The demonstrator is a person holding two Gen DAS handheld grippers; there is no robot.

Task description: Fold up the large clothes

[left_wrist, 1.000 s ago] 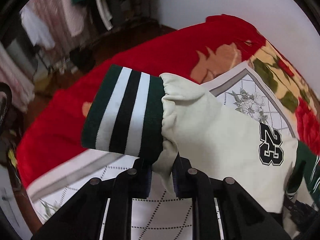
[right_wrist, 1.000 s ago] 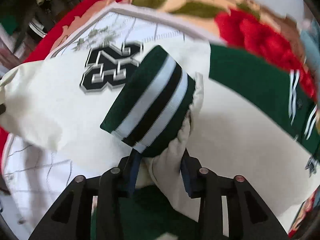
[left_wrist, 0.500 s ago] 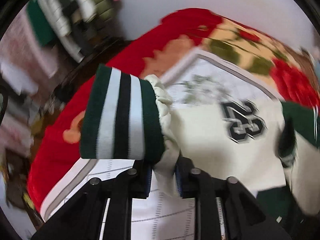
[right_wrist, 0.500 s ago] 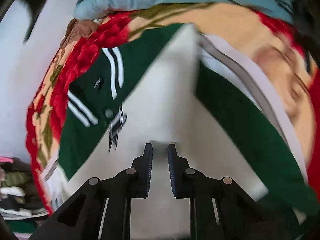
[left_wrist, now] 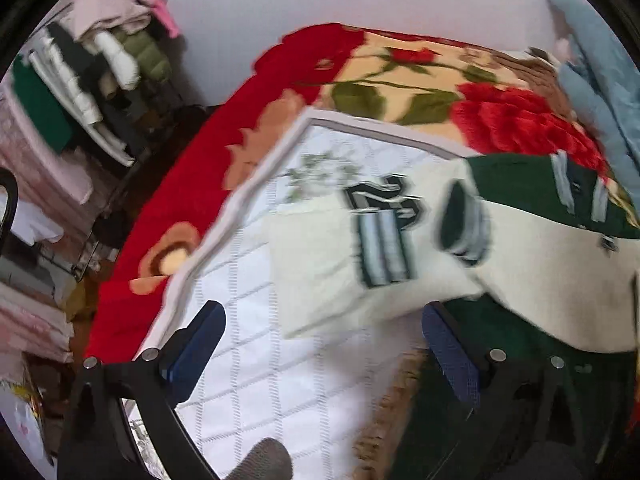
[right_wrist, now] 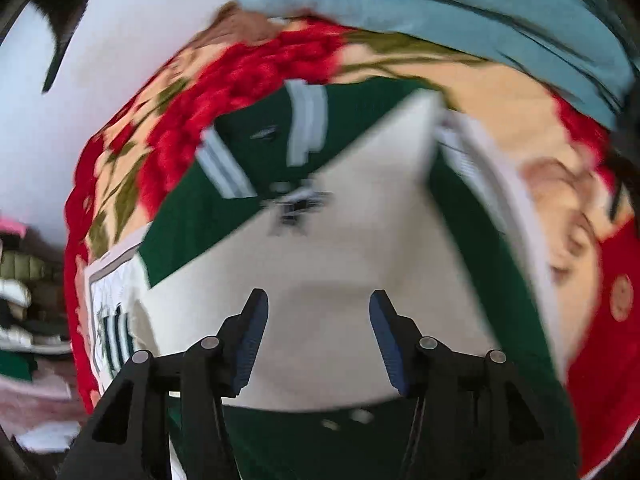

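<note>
White walls frame a bed draped in a red floral blanket (left_wrist: 404, 80), topped by a white quilted sheet (left_wrist: 256, 264). On that sheet lies a green-and-cream varsity jacket (left_wrist: 532, 248), both cream sleeves folded across its body so the two striped cuffs (left_wrist: 384, 252) rest near each other, beside a black number patch (left_wrist: 384, 200) half covered by one cuff. Hovering over the sheet at the jacket's lower edge, the left gripper (left_wrist: 324, 344) has its blue-padded jaws spread wide and holds nothing. Over the cream sleeve panel (right_wrist: 320, 280), the right gripper (right_wrist: 318, 320) likewise stands parted and empty, fingertips apart from the cloth as far as the blur allows. A pale blue bundle (right_wrist: 440, 12) lies at the bed's far end. Stacked clothes on shelves (left_wrist: 88, 80) crowd the corner beyond the bed.
</note>
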